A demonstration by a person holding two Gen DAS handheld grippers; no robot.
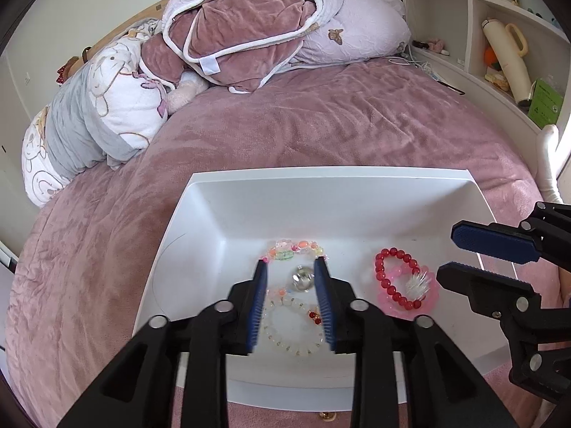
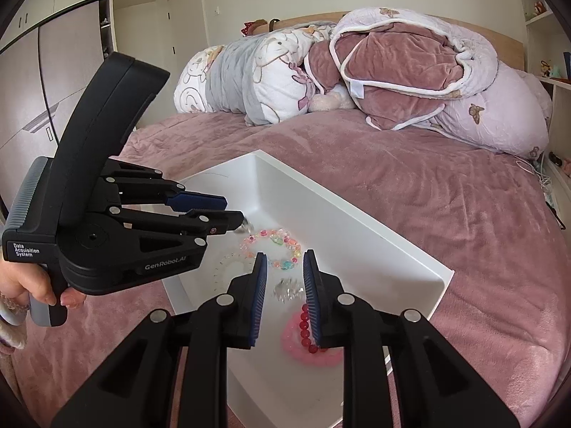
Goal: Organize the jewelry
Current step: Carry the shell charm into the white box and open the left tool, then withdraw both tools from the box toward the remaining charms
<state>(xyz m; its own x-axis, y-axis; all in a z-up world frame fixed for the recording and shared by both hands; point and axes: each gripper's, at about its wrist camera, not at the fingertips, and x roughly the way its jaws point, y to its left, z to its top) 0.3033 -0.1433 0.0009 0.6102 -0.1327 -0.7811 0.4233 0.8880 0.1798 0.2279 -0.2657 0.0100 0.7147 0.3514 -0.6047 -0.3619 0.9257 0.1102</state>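
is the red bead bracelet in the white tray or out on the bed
In the tray. The red bead bracelet lies on the floor of the white tray, overlapping a pink ring, inside its walls.

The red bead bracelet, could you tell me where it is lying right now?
The red bead bracelet lies inside the white tray, toward its right in the left wrist view, overlapping a pink ring, right of the multicoloured bracelet.

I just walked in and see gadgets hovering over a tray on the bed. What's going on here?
A person is sorting jewelry with a handheld gripper in each hand. Several bracelets lie in a white tray on the pink bedspread. The left gripper hangs open over a white bead bracelet and a clear stone. The right gripper hangs open by a red bead bracelet on a pink ring. Neither holds anything. A multicolour bracelet lies farther back.
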